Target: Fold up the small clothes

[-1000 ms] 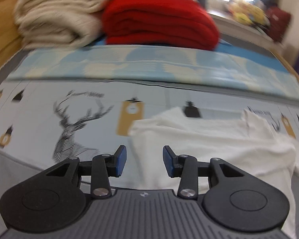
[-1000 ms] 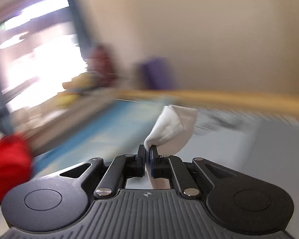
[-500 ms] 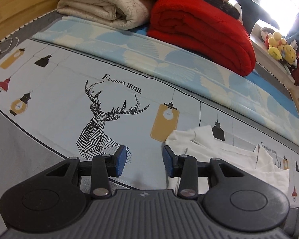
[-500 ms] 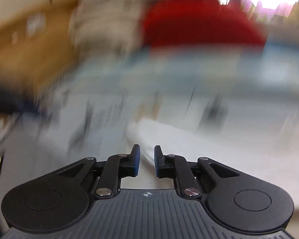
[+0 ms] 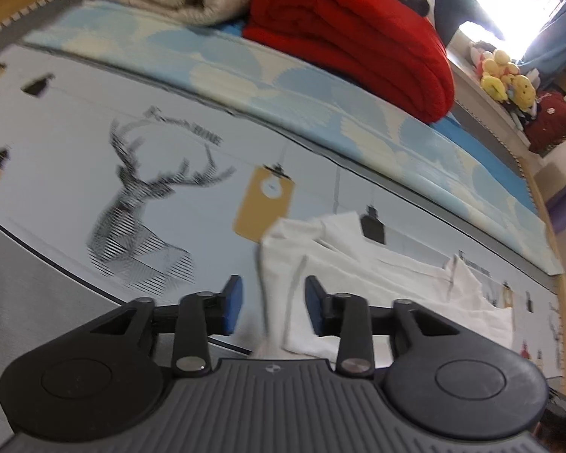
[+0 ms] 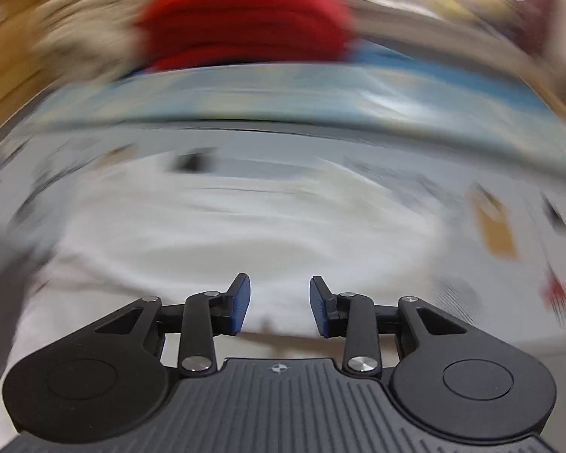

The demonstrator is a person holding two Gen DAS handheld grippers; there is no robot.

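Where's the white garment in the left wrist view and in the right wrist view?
Left wrist: white garment lies lower right of centre, its near edge between the open left gripper fingers.
Right wrist: garment, blurred, fills the middle, ahead of the open right gripper.
Shared landmark: red blanket at the top.

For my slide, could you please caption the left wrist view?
Left gripper, jaws closing, poised over a corner of the white garment lying on the deer-print sheet.
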